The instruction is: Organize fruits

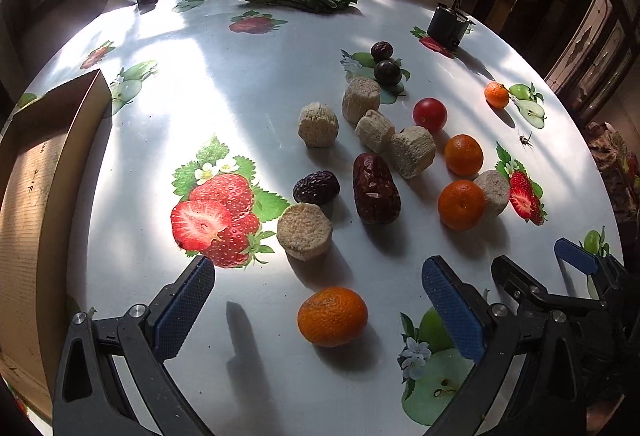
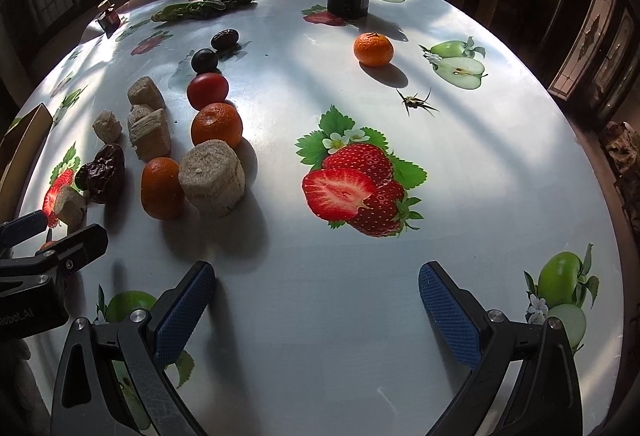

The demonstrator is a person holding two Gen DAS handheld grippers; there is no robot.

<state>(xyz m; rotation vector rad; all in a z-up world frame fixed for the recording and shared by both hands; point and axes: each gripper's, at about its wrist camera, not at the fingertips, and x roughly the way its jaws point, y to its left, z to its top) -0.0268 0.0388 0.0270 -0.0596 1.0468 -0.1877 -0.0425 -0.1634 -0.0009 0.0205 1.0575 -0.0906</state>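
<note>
Fruit-print table [image 1: 256, 84]: tangerine [image 1: 332, 316] between left tool's [image 1: 318, 310] wide pads (right tool [image 2: 316, 300] wide, seemingly empty).

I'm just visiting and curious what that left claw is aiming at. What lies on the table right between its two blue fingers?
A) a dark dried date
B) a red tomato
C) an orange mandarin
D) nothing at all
C: in the left wrist view the mandarin sits on the table between the open left gripper's blue fingers, not yet touched; the tomato and the large date lie farther off.
</note>
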